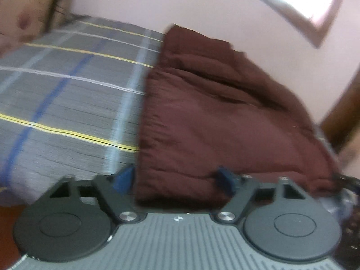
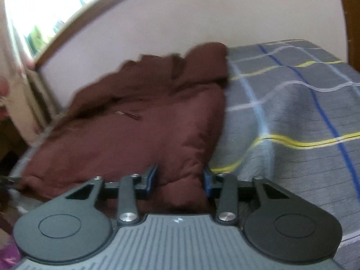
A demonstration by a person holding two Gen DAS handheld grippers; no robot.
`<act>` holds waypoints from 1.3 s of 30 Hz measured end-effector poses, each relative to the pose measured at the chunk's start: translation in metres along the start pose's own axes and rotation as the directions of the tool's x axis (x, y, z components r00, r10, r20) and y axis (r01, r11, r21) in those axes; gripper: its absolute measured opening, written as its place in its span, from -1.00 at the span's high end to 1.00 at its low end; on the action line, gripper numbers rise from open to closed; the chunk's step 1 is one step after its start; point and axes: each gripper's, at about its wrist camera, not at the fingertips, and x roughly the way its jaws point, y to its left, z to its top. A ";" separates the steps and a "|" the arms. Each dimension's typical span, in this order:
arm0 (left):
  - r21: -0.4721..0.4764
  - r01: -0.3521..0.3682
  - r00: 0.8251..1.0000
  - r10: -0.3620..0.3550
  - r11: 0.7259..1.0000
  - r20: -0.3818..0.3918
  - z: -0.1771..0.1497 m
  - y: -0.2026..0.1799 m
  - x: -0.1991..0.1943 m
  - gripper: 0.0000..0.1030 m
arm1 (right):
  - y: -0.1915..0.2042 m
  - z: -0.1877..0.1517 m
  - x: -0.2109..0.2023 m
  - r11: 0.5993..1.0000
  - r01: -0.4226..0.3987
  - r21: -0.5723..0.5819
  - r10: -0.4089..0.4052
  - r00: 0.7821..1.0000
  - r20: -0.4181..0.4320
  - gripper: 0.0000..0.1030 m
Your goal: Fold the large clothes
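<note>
Left tongs point(image 1: 177, 177): standing apart, blue pads either side of the jacket's near hem, gripping nothing; probably lining up to take that edge.
Right tongs point(image 2: 180, 180): also gaping, straddling the near corner of the jacket, cloth lying between the pads but not pinched, as far as the blur is letting me judge.
Jacket point(image 1: 213, 117): lying on the bed against the far wall, partly folded into a long slab; maroon, puffy, quilted in soft ridges, hem gathered and crinkled.
Bedspread point(image 1: 67, 94): grey, ribbed weave, crossed by yellow, white and blue lines; giving a flat surface for folding.
Wall point(image 2: 202, 18): plain, pale, running behind the bed.
Window point(image 2: 33, 22): bright, wood-framed.
</note>
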 end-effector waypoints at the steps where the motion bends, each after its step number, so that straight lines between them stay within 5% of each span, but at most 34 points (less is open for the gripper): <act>1: 0.020 -0.006 1.000 0.006 1.000 -0.002 0.001 -0.003 0.003 -0.38 | -0.001 0.001 -0.001 1.000 -0.012 0.015 0.012 1.000 -0.004 0.35; 6: 0.020 0.042 0.999 -0.042 0.999 -0.002 0.007 0.002 0.009 -0.35 | -0.022 0.002 0.007 0.996 -0.055 0.075 0.059 0.997 -0.054 0.25; 9: 0.042 0.093 0.996 -0.092 0.995 -0.012 0.008 -0.004 0.015 -0.94 | -0.028 0.005 0.014 0.982 -0.146 0.119 0.152 0.988 -0.042 -0.56; 10: 0.043 0.088 0.996 -0.088 0.995 -0.005 0.008 -0.007 0.017 -0.97 | -0.025 0.005 0.016 0.982 -0.156 0.110 0.161 0.986 -0.038 -0.73; 12: 0.062 0.056 0.998 -0.058 0.996 0.025 0.004 -0.015 0.022 -0.94 | -0.014 0.008 0.021 0.987 -0.147 0.070 0.150 0.988 -0.046 -0.81; 14: 0.099 0.037 0.998 -0.041 0.994 0.040 0.005 -0.021 0.026 -0.60 | -0.007 0.012 0.025 0.992 -0.119 0.052 0.122 0.990 -0.066 -0.81; 15: 0.107 0.023 0.999 -0.027 0.994 0.044 0.006 -0.022 0.026 0.01 | -0.006 0.013 0.025 0.992 -0.110 0.061 0.114 0.991 -0.067 -0.80; 16: 0.106 0.019 0.999 -0.024 0.994 0.039 0.007 -0.023 0.026 0.25 | -0.003 0.011 0.024 0.994 -0.096 0.056 0.099 0.993 -0.057 -0.55; 17: 0.081 0.026 0.999 -0.029 0.996 0.032 0.010 -0.020 0.026 0.31 | -0.001 0.009 0.025 0.997 -0.065 0.035 0.067 0.996 -0.052 -0.33; 18: 0.056 0.032 0.999 -0.034 0.998 0.033 0.011 -0.018 0.025 0.45 | 0.001 0.008 0.024 1.000 -0.016 0.009 0.016 0.999 -0.049 0.25; 19: 0.041 0.035 0.999 -0.037 0.999 0.038 0.013 -0.017 0.023 0.50 | -0.003 0.009 0.023 0.999 -0.004 0.049 0.007 0.999 -0.052 0.52; 31: 0.001 0.027 0.993 -0.027 1.000 0.115 0.008 -0.011 -0.032 0.62 | -0.005 -0.009 -0.020 0.928 -0.210 0.308 0.203 0.978 0.054 0.68; 39: -0.004 0.046 0.987 -0.045 0.999 0.151 0.001 -0.008 -0.081 0.62 | 0.000 -0.047 -0.051 0.815 -0.343 0.467 0.302 0.939 0.163 0.68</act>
